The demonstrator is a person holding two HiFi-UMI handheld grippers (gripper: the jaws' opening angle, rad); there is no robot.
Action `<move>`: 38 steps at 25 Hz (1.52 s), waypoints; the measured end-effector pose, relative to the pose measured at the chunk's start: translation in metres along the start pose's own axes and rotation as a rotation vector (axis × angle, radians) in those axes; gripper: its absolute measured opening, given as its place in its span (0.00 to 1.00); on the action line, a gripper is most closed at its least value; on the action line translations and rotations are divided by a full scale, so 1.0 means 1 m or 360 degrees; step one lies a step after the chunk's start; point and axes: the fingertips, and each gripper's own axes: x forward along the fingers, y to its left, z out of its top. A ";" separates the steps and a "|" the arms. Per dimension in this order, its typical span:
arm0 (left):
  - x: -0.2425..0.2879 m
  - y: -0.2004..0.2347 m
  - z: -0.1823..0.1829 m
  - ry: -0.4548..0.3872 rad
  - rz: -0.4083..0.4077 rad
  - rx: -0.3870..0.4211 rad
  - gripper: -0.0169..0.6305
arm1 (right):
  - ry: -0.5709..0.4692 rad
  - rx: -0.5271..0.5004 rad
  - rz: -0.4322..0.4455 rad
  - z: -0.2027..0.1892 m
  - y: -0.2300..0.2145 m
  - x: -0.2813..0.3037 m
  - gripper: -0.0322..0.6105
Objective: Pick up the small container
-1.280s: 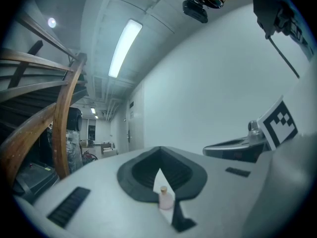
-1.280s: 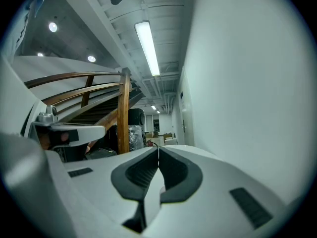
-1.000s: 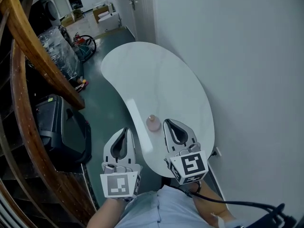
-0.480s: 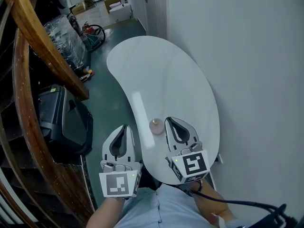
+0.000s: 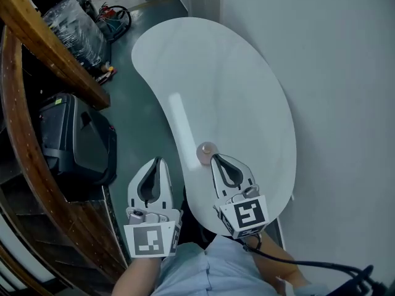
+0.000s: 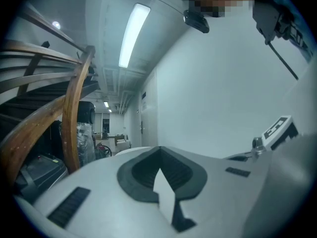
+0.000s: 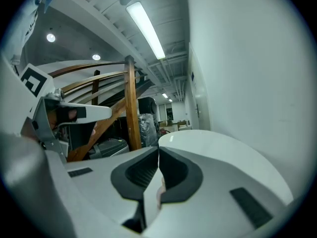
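Observation:
A small pinkish container (image 5: 206, 152) stands near the left edge of the white kidney-shaped table (image 5: 234, 85). The tip of my right gripper (image 5: 216, 158) lies over the table just behind the container and to its right, jaws shut with nothing held. In the right gripper view the shut jaws (image 7: 158, 149) hide most of the container; a pink sliver (image 7: 161, 190) shows low between them. My left gripper (image 5: 158, 160) hangs off the table's left edge, over the floor, also shut and empty. Its closed tips (image 6: 159, 149) point along the room.
A black case (image 5: 77, 140) stands on the floor left of the table, beside a wooden stair rail (image 5: 52, 54). Plastic-wrapped goods (image 5: 74, 26) sit at the far left. A white wall (image 5: 345, 103) runs along the table's right side. A black cable (image 5: 308, 265) trails from the right gripper.
The head view has shifted, so the table fills more of the frame. The right gripper's tip, earlier beside the container, now sits just behind it. Both pairs of jaws stay shut.

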 end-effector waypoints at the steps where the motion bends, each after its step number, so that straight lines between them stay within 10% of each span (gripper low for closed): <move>1: 0.000 0.002 -0.003 0.0014 -0.0002 -0.0004 0.02 | 0.0025 0.0004 0.0000 -0.006 0.001 0.002 0.05; 12: 0.009 0.010 -0.026 0.0110 -0.0031 -0.0027 0.02 | 0.0143 0.0027 -0.0018 -0.032 0.002 0.012 0.08; 14: 0.010 0.009 -0.027 0.0113 -0.0034 -0.0030 0.02 | 0.0153 0.0034 -0.0002 -0.034 0.003 0.014 0.38; 38: 0.047 0.031 -0.050 0.0234 -0.0061 -0.0044 0.02 | 0.0281 0.0052 -0.0081 -0.064 -0.014 0.053 0.38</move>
